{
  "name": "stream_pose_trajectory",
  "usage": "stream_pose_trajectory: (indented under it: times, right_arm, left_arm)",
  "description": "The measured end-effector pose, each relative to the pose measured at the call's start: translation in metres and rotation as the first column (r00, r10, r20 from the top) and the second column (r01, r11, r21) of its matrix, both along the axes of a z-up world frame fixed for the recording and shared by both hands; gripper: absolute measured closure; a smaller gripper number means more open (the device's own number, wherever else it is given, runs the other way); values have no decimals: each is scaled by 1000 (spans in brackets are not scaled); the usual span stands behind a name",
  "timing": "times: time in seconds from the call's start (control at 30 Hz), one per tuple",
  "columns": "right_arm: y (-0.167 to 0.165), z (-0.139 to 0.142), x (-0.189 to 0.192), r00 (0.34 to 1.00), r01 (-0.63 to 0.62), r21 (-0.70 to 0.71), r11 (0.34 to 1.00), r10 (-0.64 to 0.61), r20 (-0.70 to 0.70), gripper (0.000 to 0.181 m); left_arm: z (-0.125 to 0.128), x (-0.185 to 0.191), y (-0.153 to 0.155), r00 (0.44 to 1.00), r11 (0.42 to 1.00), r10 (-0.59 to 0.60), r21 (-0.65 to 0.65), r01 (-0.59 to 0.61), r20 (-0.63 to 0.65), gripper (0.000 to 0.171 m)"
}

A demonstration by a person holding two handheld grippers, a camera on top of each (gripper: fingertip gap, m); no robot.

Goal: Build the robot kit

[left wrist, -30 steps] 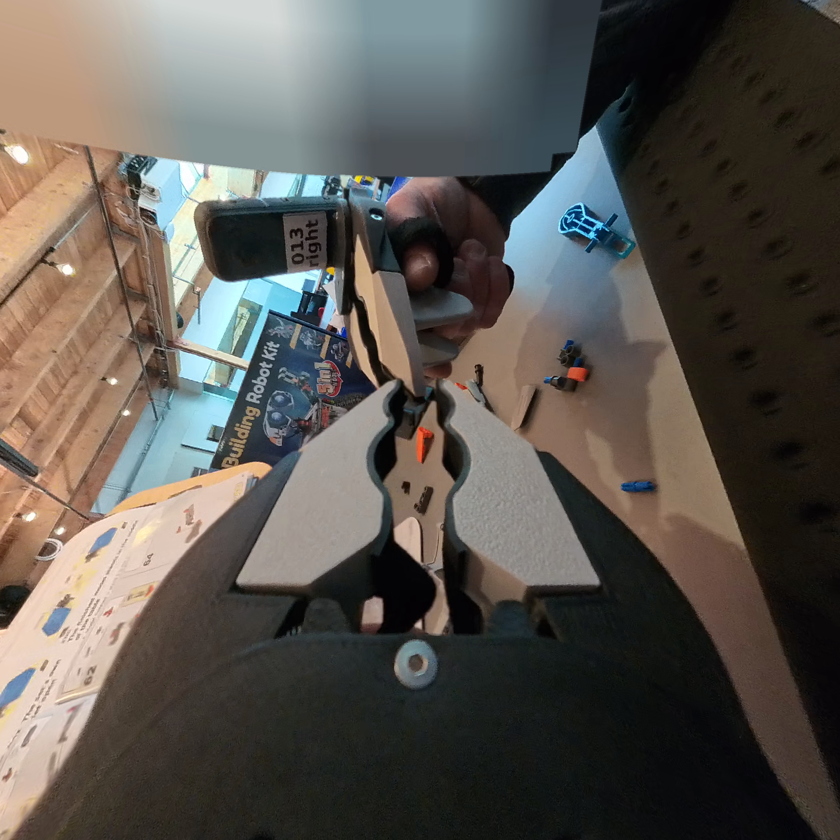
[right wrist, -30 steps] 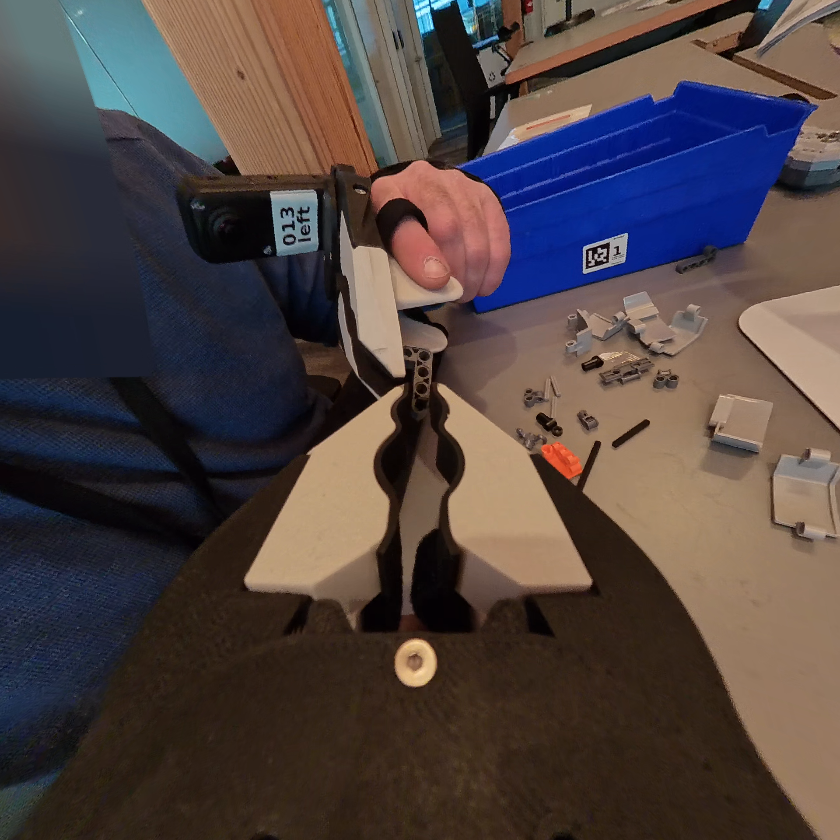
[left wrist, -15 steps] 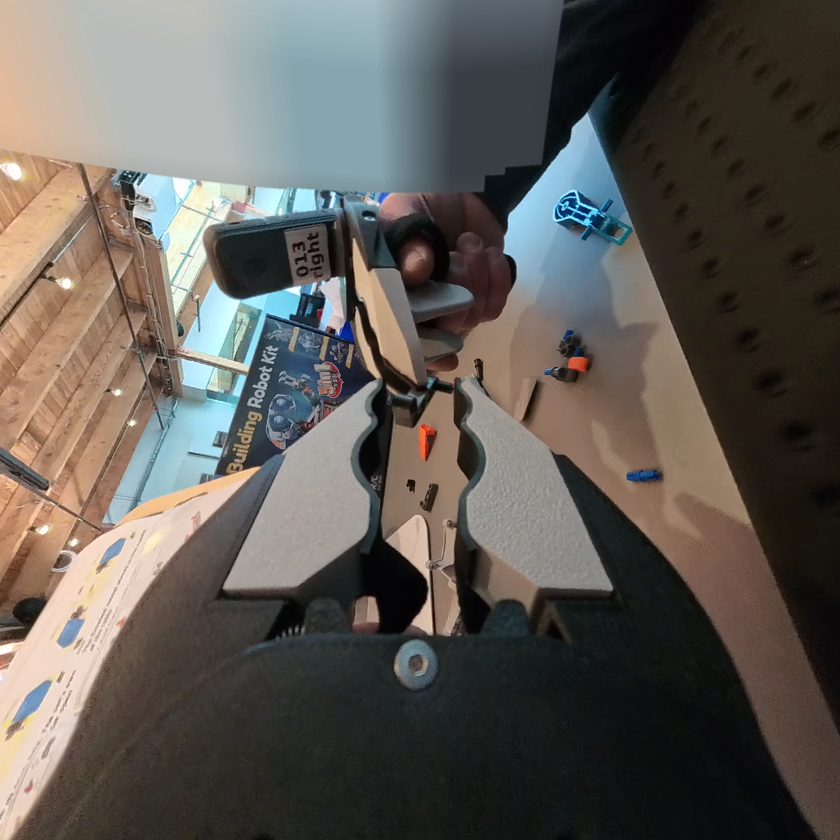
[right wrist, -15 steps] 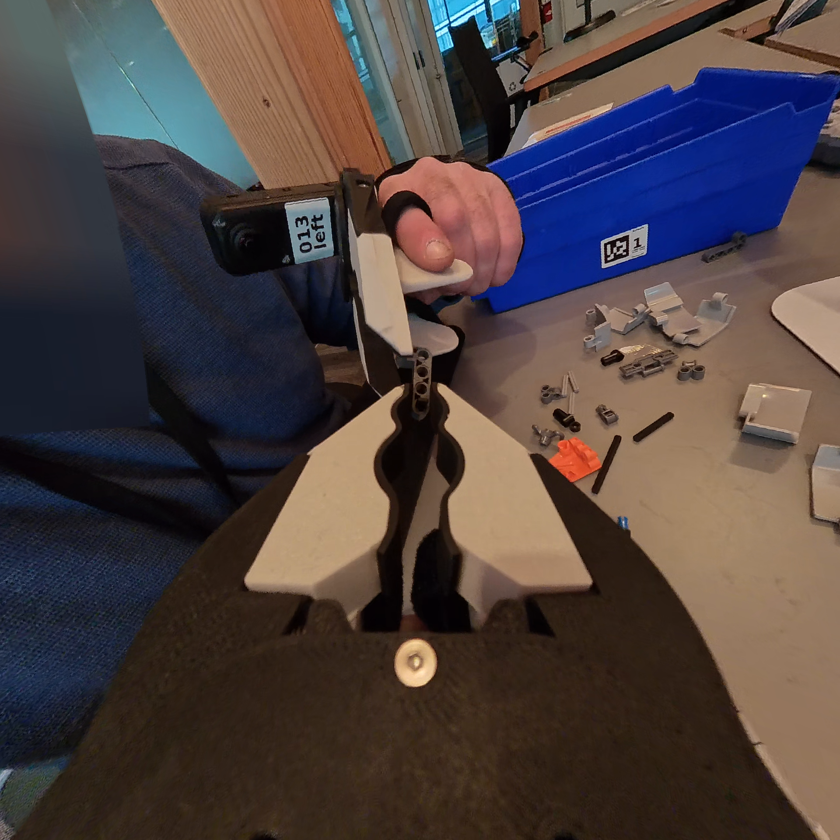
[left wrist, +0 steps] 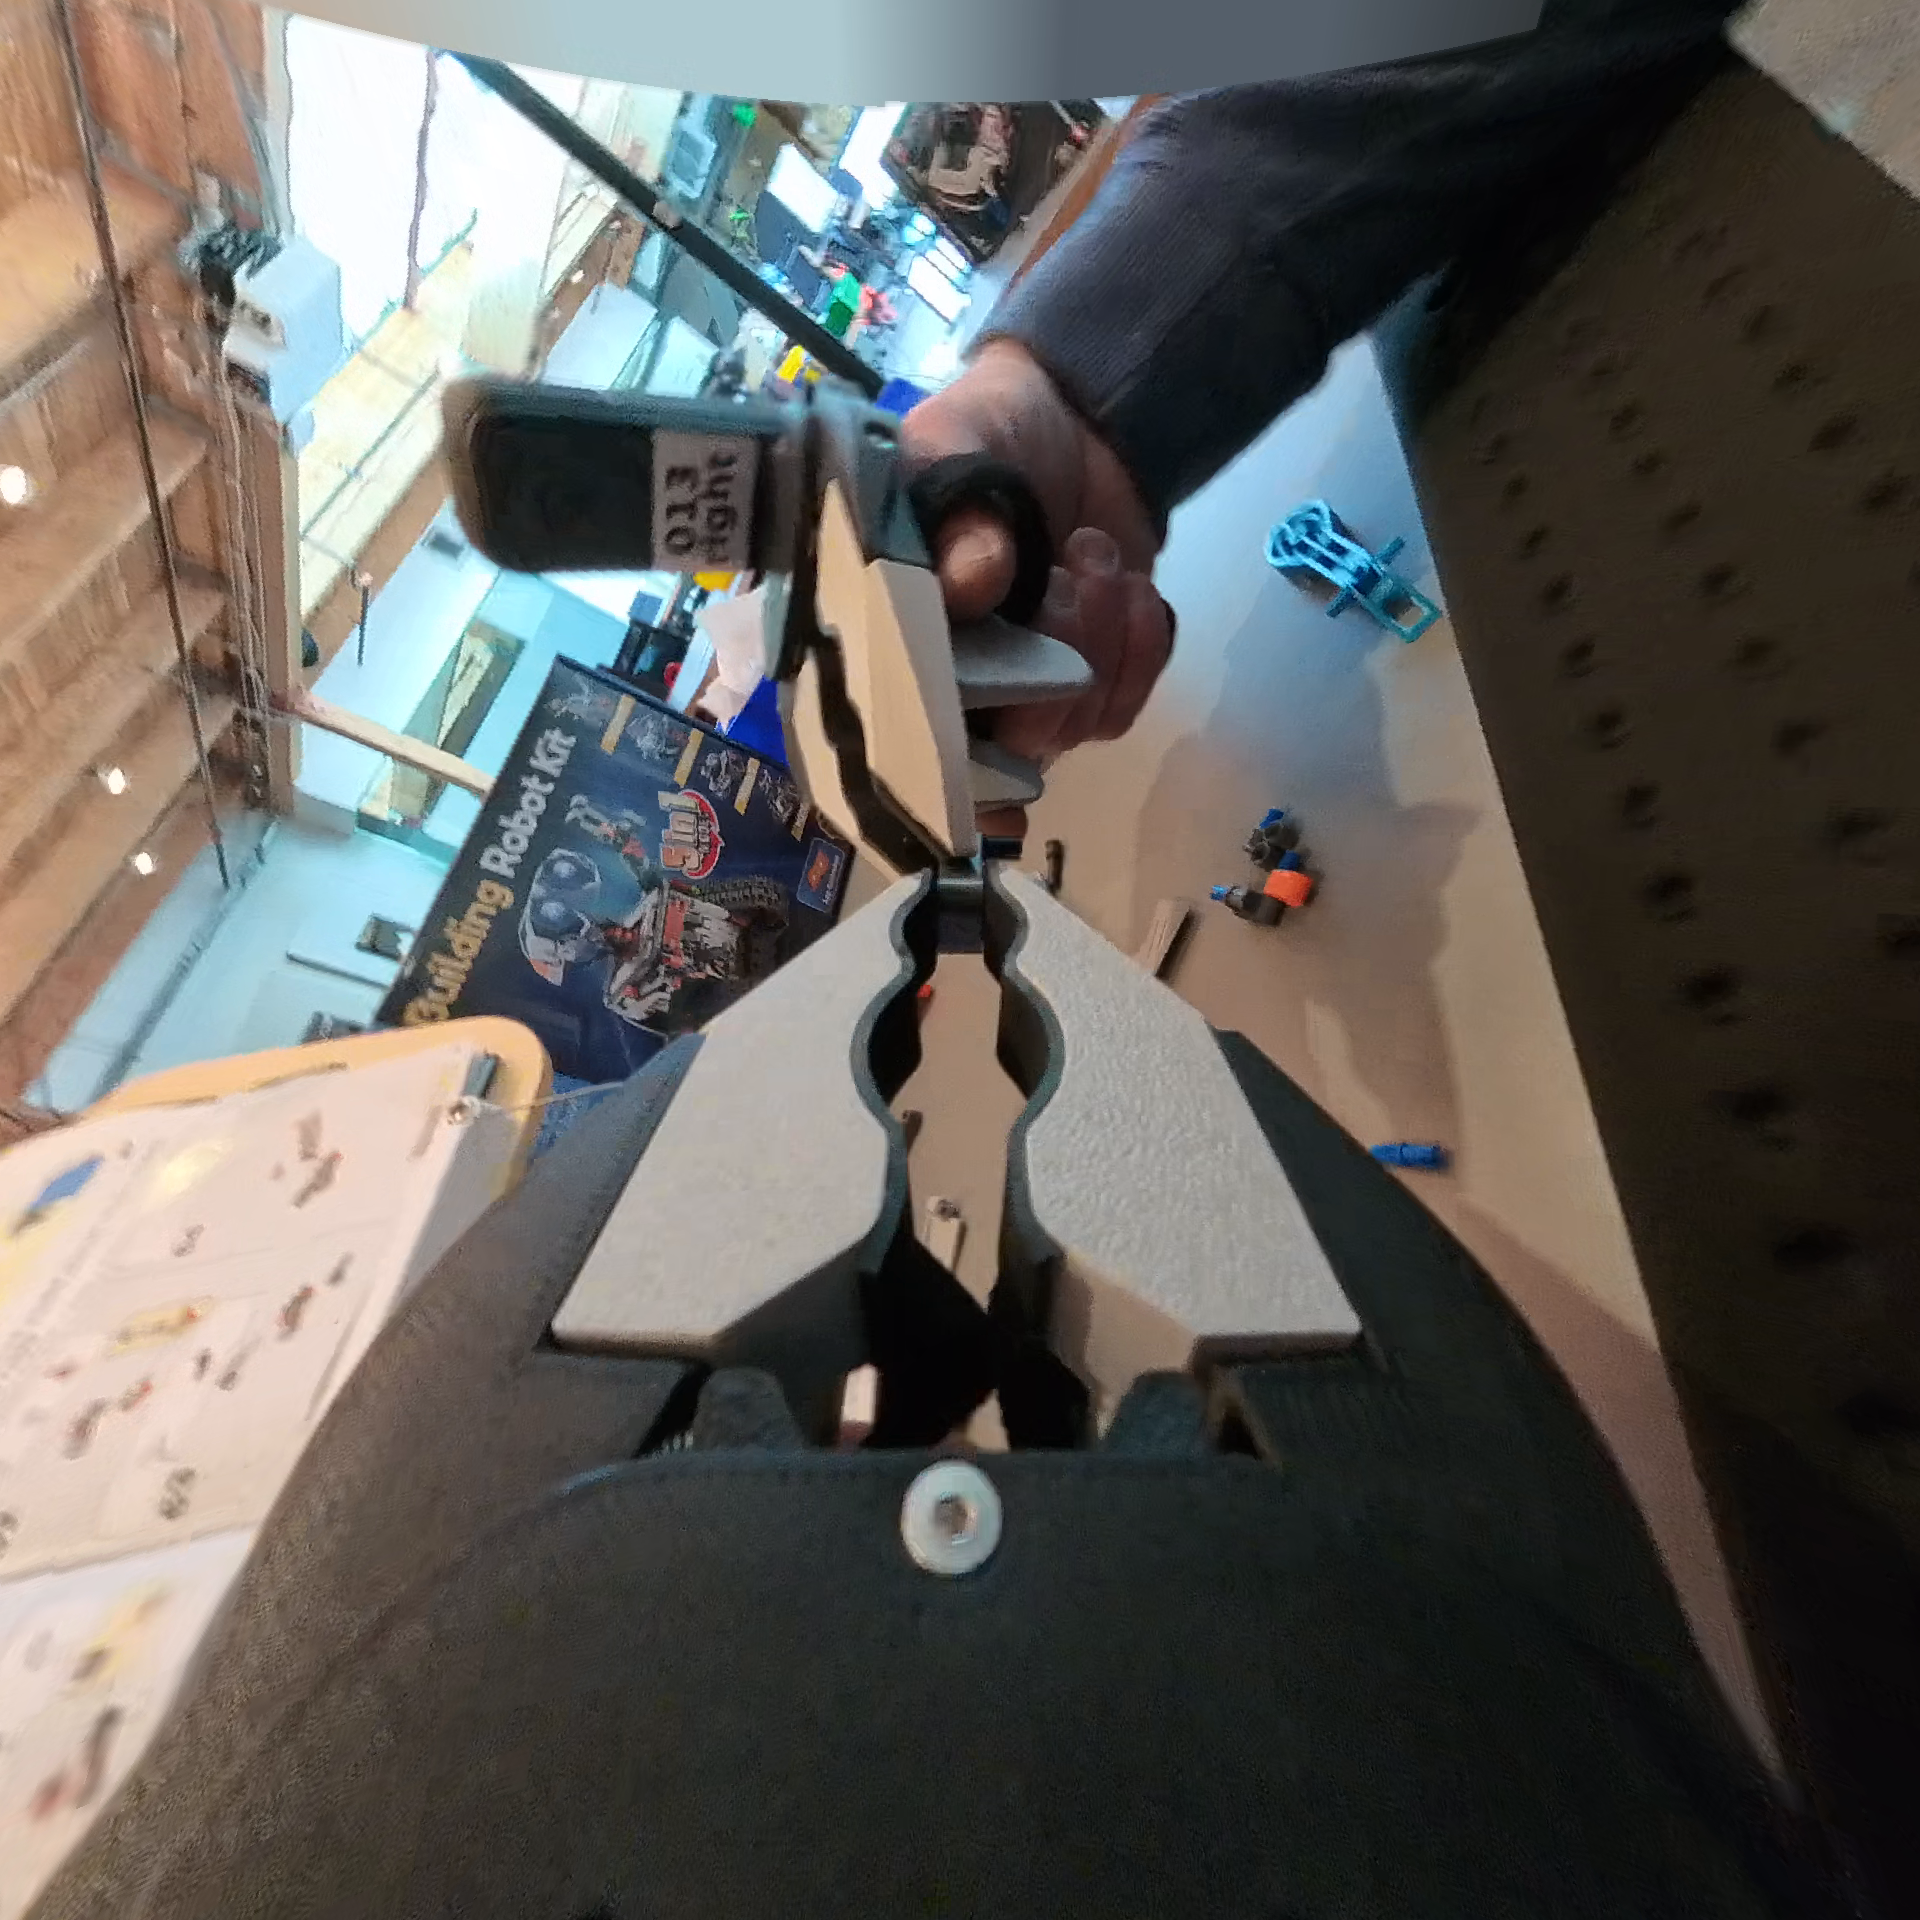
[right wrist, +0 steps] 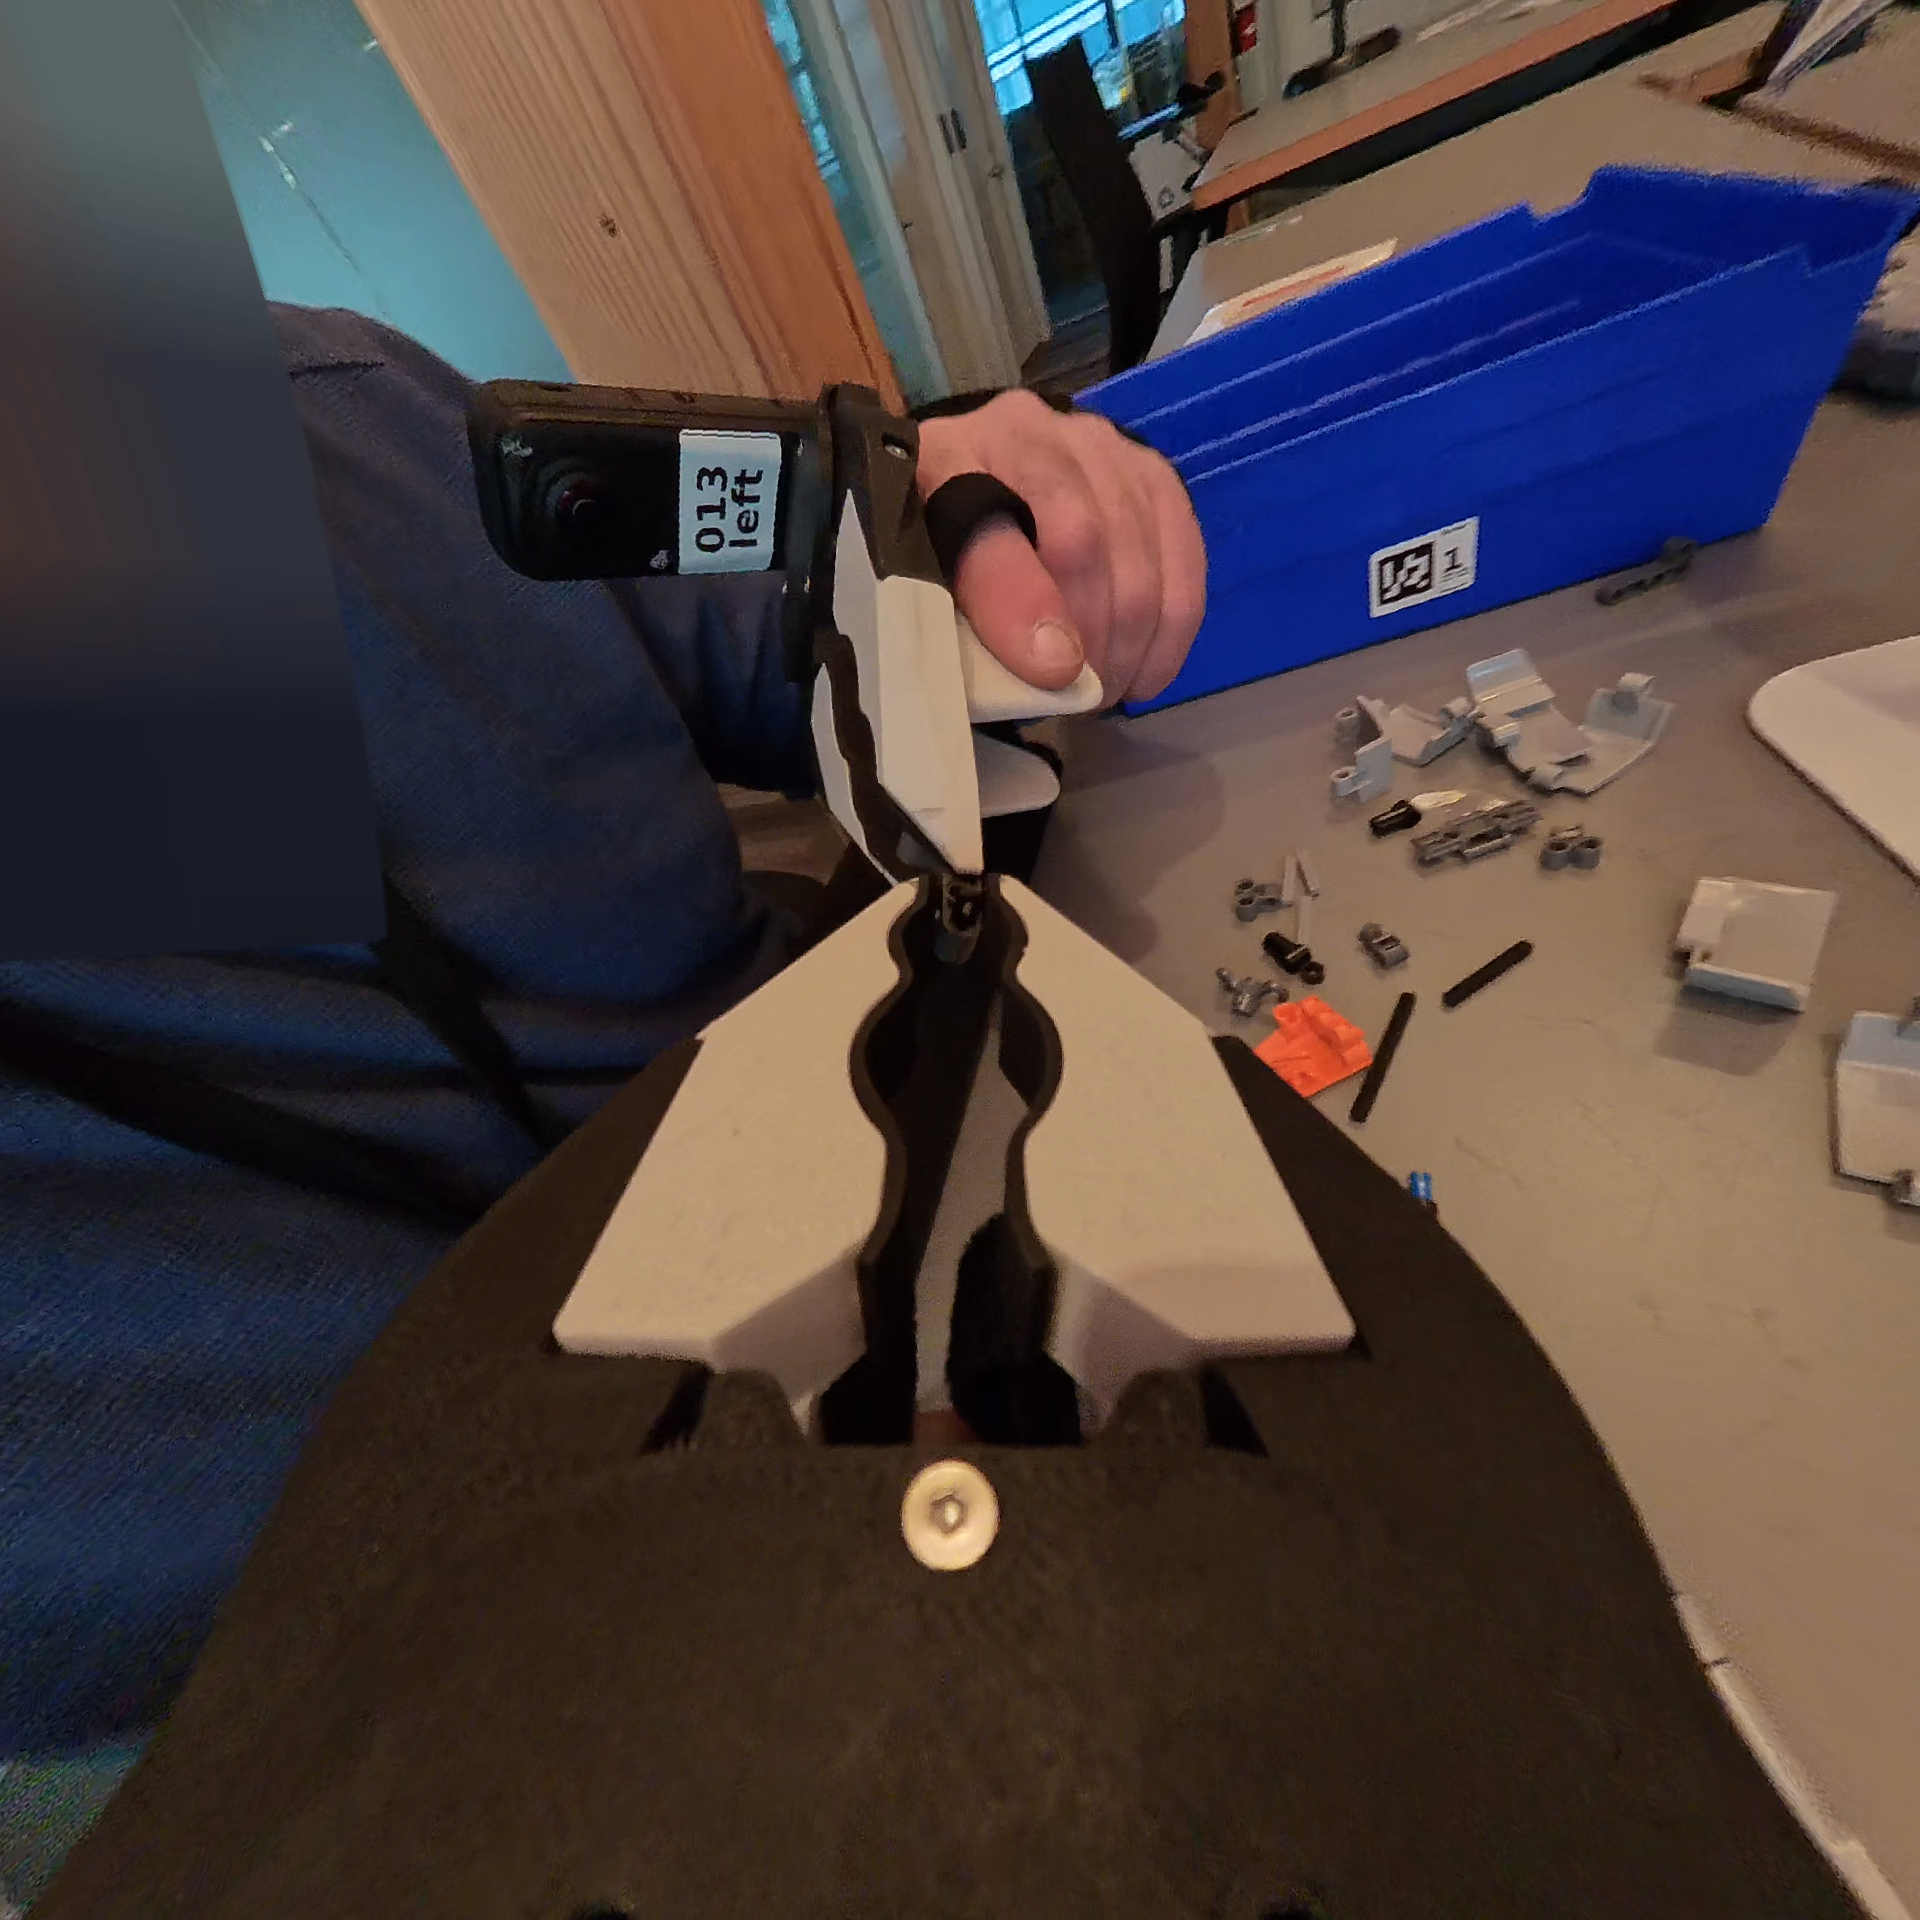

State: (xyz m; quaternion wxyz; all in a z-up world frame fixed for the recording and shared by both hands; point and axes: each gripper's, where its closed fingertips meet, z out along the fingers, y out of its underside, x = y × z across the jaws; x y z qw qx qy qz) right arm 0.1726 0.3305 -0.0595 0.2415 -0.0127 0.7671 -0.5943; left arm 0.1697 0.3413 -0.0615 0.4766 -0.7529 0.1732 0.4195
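My two grippers meet tip to tip above the grey table (right wrist: 1558, 1299). My right gripper (right wrist: 961, 902) is shut on a small dark grey beam with holes (right wrist: 961, 914), held upright at its tips. My left gripper (left wrist: 961, 896) is closed on a small dark grey piece (left wrist: 958, 896) from the opposite side. In the left wrist view the right gripper (left wrist: 961, 847) comes down onto that piece, held by a hand (left wrist: 1049, 540). In the right wrist view the left gripper (right wrist: 940, 862) points down at the beam, held by a hand (right wrist: 1081, 540). Whether both hold one piece is hidden.
A blue bin (right wrist: 1455, 416) stands behind. Grey parts (right wrist: 1507, 717), an orange part (right wrist: 1314, 1044), black axles (right wrist: 1382, 1055) and a white tray (right wrist: 1849, 727) lie right. A kit box (left wrist: 623, 883), instruction sheet (left wrist: 208, 1299), light blue model (left wrist: 1340, 566) and blue pin (left wrist: 1408, 1153) show too. The grippers are tip to tip, or close to it.
My left gripper's jaws spread apart half a second ago and have now closed on the dark piece. My right gripper kept its hold on the beam. Both grippers shifted slightly.
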Motion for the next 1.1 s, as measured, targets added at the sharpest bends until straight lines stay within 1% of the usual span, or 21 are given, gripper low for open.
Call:
stream_pose_trajectory:
  times: [0.07, 0.13, 0.2, 0.27, 0.3, 0.4, 0.47, 0.57, 0.63, 0.7, 0.73, 0.8, 0.9, 0.97, 1.1]
  right_arm:
    - [-1, 2, -7, 998, 56, -2, 998, -56, -40, 165]
    - [0, 0, -13, 987, 107, 3, 994, -106, -117, 163]
    - [2, 5, -17, 975, 143, -28, 989, -146, -169, 161]
    - [5, -4, -22, 948, 179, 4, 984, -171, -270, 158]
    - [6, -8, -22, 937, 178, 16, 984, -164, -307, 158]
    - [5, -12, -22, 907, 196, 15, 980, -176, -383, 158]
    - [1, -11, -26, 882, 241, 7, 970, -216, -418, 153]
    - [-5, -13, -33, 831, 301, -12, 953, -269, -487, 147]
    - [-9, -15, -37, 785, 332, -29, 943, -293, -546, 145]
    - [-11, -17, -41, 752, 357, -33, 933, -308, -583, 144]
    - [-11, -17, -43, 734, 369, -42, 929, -318, -600, 149]
    - [-11, -16, -45, 726, 374, -59, 925, -332, -603, 156]
    - [-12, -13, -46, 737, 378, -86, 922, -356, -574, 152]
    - [-13, -10, -46, 749, 378, -101, 920, -368, -550, 150]
    - [-13, -8, -51, 737, 396, -112, 911, -389, -553, 155]
  left_arm:
    - [4, -5, -2, 997, 997, 22, 67, -26, 71, 166]
    - [7, -11, -4, 988, 989, 50, 129, -69, 147, 166]
    - [6, -16, -6, 976, 981, 63, 164, -99, 210, 166]
    - [8, -24, -11, 953, 965, 83, 214, -149, 290, 166]
    - [8, -27, -12, 940, 959, 81, 231, -164, 331, 166]
    - [7, -33, -14, 892, 939, 46, 285, -192, 450, 166]
    - [8, -34, -14, 873, 931, 21, 309, -195, 488, 166]
    - [6, -38, -15, 849, 922, 14, 322, -216, 529, 166]
    - [4, -41, -16, 819, 913, -2, 335, -233, 574, 166]
    - [3, -44, -17, 789, 903, -24, 353, -247, 613, 166]
    - [3, -44, -17, 773, 898, -43, 363, -248, 633, 166]
    - [3, -46, -18, 751, 889, -56, 375, -263, 658, 166]
    - [2, -46, -17, 733, 886, -78, 384, -260, 676, 166]
    - [0, -46, -16, 737, 891, -70, 374, -256, 672, 166]
    - [-1, -44, -14, 736, 895, -69, 368, -253, 673, 166]
